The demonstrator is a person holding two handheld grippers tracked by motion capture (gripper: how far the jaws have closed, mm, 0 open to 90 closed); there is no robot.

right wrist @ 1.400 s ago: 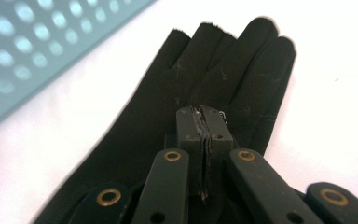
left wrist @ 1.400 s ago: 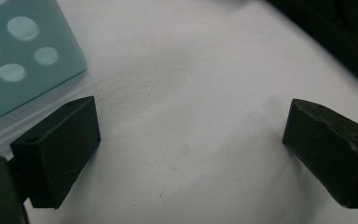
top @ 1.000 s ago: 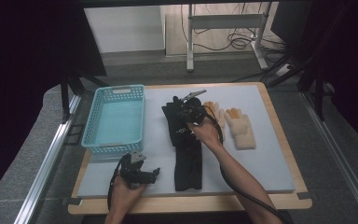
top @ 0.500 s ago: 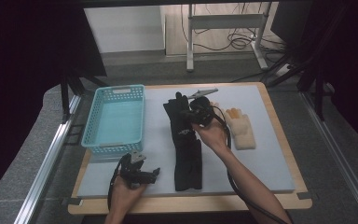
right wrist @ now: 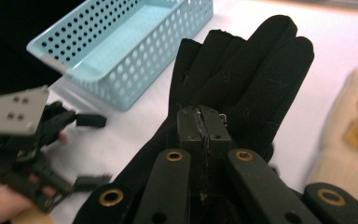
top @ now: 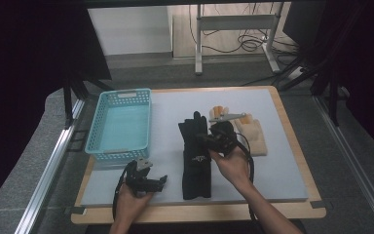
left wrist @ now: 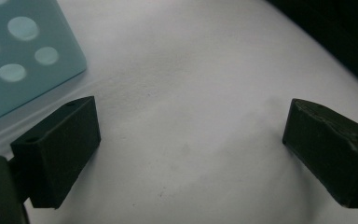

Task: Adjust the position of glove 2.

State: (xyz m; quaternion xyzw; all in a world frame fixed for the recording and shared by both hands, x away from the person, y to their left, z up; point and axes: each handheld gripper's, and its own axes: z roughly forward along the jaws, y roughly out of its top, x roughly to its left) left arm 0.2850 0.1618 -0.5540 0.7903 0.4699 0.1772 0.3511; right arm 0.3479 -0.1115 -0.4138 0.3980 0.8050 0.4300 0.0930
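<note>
The right tongs point(right wrist: 200, 126) are pressed together above the black glove point(top: 196, 151), while the left tongs point(left wrist: 191, 149) rest spread over the white mat point(left wrist: 205, 70).

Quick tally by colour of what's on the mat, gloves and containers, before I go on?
Black glove: 1
Cream-and-yellow glove: 1, possibly a stacked pair; I cannot tell
Light blue basket: 1
Total: 3
</note>
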